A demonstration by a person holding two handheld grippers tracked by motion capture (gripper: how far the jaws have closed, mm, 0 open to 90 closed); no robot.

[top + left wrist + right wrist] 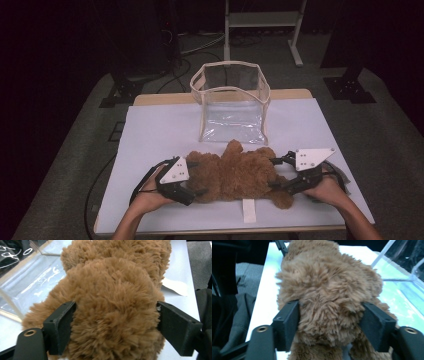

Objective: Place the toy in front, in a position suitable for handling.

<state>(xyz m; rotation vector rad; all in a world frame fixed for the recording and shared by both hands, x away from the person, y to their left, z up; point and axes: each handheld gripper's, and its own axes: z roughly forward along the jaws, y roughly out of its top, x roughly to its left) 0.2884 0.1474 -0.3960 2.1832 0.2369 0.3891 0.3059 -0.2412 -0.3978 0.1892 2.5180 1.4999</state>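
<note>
Now both grippers, left gripper [196, 181] and right gripper [276, 172], are pinching the teddy bear [235, 172] at opposite ends, probably for lifting it into the clear bag [231, 102].

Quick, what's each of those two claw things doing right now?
Left gripper: shut on the teddy bear.
Right gripper: shut on the teddy bear, at its other end.

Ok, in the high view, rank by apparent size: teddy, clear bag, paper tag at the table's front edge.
Teddy and clear bag look about alike; the bag sits farther from the camera, so I won't rank them. Smallest: paper tag.
</note>
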